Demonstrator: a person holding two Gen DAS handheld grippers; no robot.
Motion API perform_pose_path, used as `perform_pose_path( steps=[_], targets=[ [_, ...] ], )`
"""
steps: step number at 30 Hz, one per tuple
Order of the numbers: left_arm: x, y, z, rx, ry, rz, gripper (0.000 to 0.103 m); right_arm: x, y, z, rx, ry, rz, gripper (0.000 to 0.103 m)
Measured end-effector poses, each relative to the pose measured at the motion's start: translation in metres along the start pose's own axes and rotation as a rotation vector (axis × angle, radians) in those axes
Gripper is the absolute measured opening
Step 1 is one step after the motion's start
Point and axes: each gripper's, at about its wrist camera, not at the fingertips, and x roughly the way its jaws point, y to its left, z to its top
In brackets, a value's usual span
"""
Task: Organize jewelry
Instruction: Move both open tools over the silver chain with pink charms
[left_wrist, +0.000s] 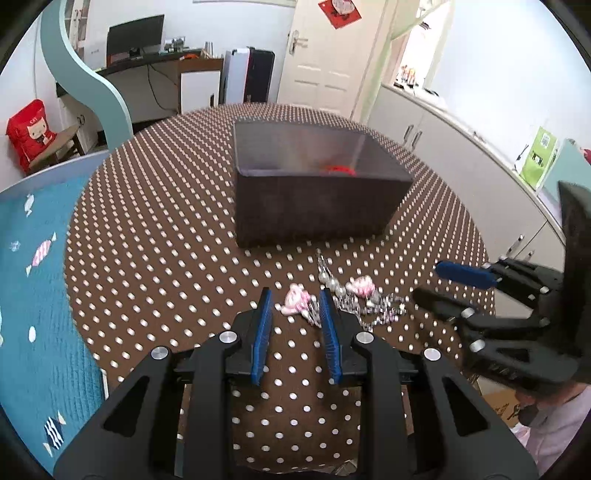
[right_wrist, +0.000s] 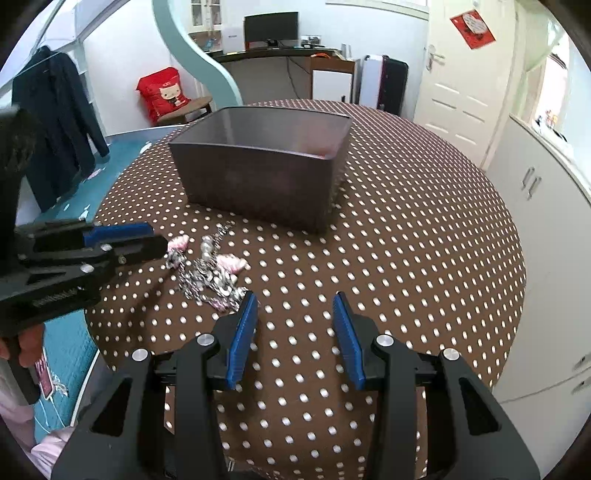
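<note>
A tangle of jewelry lies on the polka-dot table (left_wrist: 166, 240) in front of a dark brown box (left_wrist: 314, 206): a pearl strand (left_wrist: 328, 280), silver chains (left_wrist: 380, 310) and two pink pieces (left_wrist: 360, 286). My left gripper (left_wrist: 295, 295) hovers over the pile's left end, open, with one pink piece (left_wrist: 295, 302) lying between its fingertips, not pinched. My right gripper (right_wrist: 295, 299) is open and empty, its left finger (right_wrist: 247, 314) next to the near edge of the jewelry pile (right_wrist: 207, 273). Something red (left_wrist: 340, 170) shows inside the box. From the right wrist view, the left gripper (right_wrist: 157, 238) reaches in beside the pile.
The box (right_wrist: 258, 184) stands mid-table behind the jewelry. A teal quilt (left_wrist: 37, 295) borders the table on the left and white cabinets (left_wrist: 461, 166) run along the right. The right gripper (left_wrist: 430, 282) enters the left wrist view from the right, near the chains.
</note>
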Motion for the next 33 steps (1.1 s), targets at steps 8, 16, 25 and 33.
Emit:
perform_pose_path(
  steps=[8,16,25,33],
  targets=[
    [0.026,-0.005,0.003,0.079,0.047,0.069,0.026,0.009,0.014,-0.001,-0.046,0.014,0.033,0.04],
    [0.03,0.004,0.004,0.069,0.056,0.067,0.026,-0.008,-0.008,-0.019,0.001,0.021,-0.014,0.039],
    [0.03,0.012,0.002,0.056,0.056,0.057,0.027,-0.014,0.018,0.012,-0.062,-0.038,0.046,0.038],
    [0.032,0.017,0.004,0.033,0.057,0.058,0.036,0.016,0.038,0.014,-0.109,0.021,0.071,0.037]
  ],
)
